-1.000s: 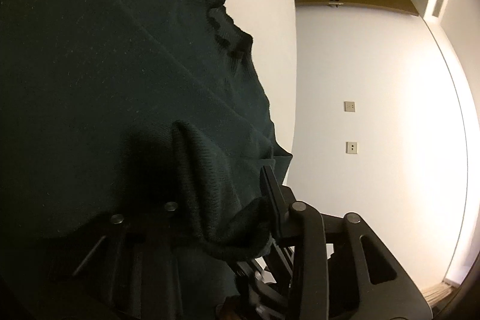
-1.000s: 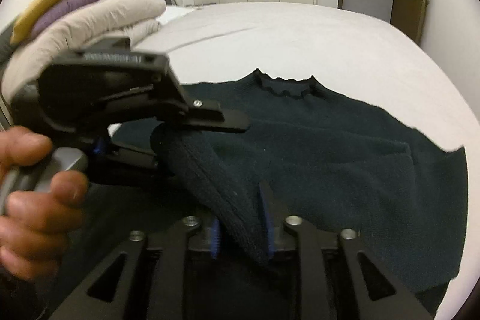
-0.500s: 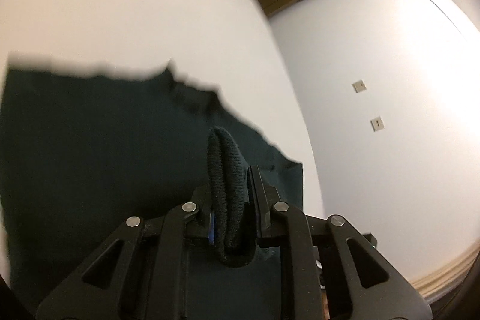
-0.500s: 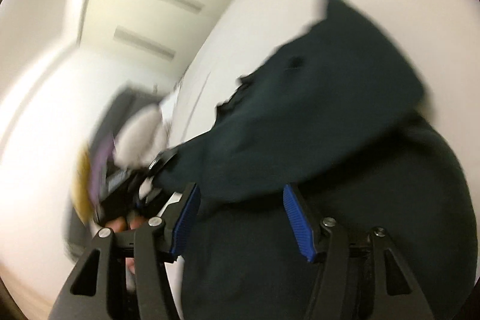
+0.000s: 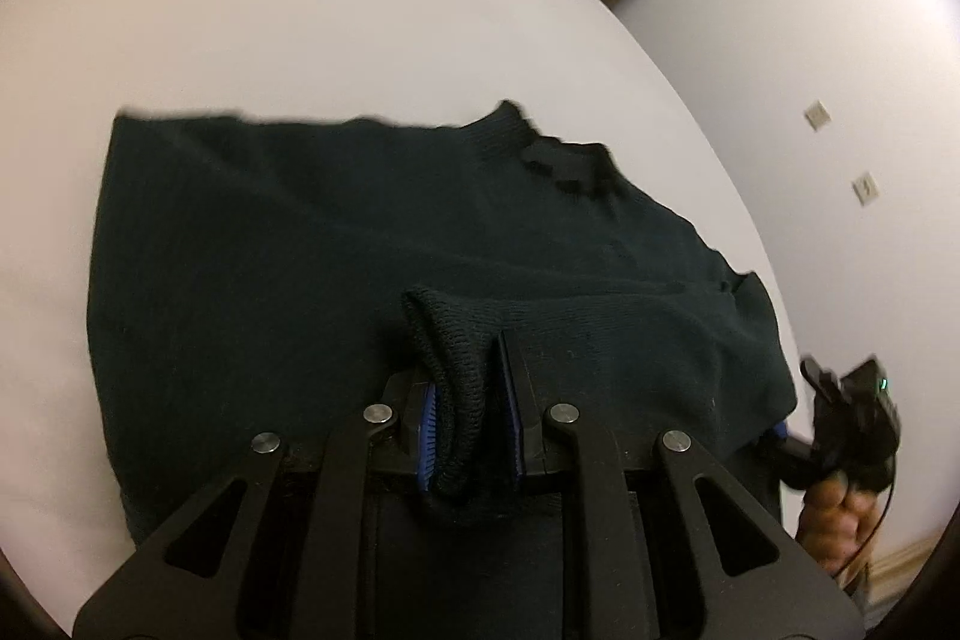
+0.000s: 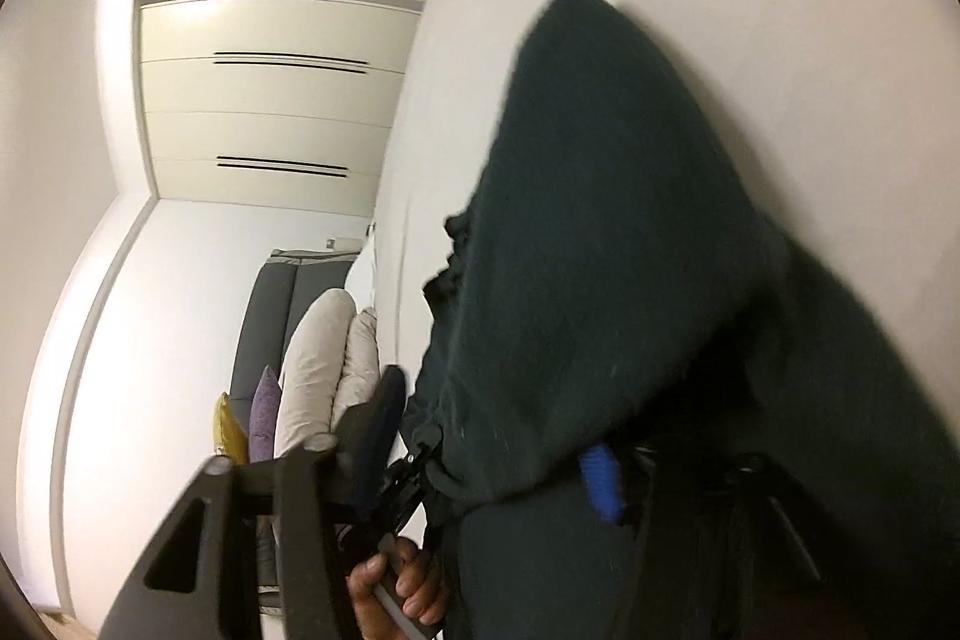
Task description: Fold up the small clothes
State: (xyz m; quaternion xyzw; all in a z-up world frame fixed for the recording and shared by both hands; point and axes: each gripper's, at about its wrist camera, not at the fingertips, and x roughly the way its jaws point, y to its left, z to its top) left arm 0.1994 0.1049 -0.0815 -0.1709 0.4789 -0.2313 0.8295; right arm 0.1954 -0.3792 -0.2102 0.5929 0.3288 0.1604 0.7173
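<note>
The left gripper (image 5: 467,403) is clamped on a cuff of the dark green knitted sweater (image 5: 336,244); its collar points away. The right gripper (image 6: 492,451) has just been closing; its jaws stand apart around a fold. No legible writing

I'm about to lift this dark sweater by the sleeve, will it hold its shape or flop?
Likely floppy: the sweater drapes in soft folds on the white bed. The cuff bunches between the left gripper jaws, so the knit probably grips rather than slips.

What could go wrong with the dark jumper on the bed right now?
1. The left gripper pinches only the ribbed cuff of the dark green sweater; it might slip out.
2. The right gripper stands open with cloth bunched between its fingers, so that side may sag or snag.
3. The sweater's edge lies near the bed edge and could slide off.
</note>
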